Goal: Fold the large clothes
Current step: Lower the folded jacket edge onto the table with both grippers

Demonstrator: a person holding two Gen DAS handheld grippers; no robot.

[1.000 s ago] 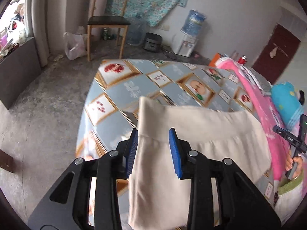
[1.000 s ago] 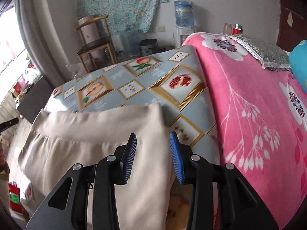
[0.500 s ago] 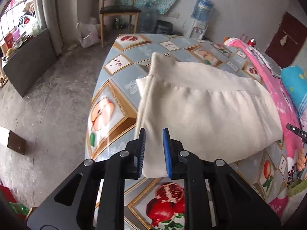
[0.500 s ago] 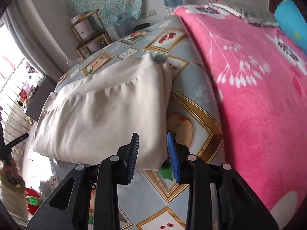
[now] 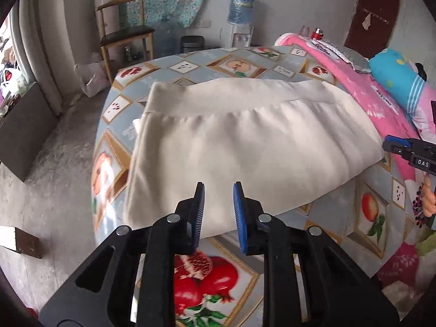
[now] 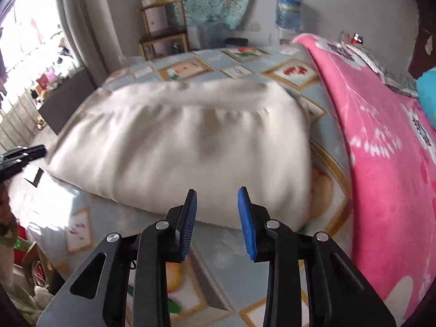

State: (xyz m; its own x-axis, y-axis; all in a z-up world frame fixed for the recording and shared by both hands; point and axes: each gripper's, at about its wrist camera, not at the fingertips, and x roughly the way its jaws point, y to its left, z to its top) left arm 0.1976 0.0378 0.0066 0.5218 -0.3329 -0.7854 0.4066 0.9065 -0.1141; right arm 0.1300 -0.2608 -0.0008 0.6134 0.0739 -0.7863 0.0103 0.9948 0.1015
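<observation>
Both grippers have let go of the cream garment (image 5: 245, 147) since half a second ago and drawn back from its near edge. Left gripper (image 5: 218, 212) has its jaws parted with nothing between them, hanging just above the near hem. Right gripper (image 6: 216, 218) likewise shows its jaws wide apart and empty, close to the fold's front edge. Folded in half, the garment lies flat on the bed (image 5: 272, 269) with the fruit-print sheet, beside the pink blanket (image 6: 381, 163). On the dispenser by the far wall stands a water bottle (image 5: 240, 6); its contents cannot be made out.
</observation>
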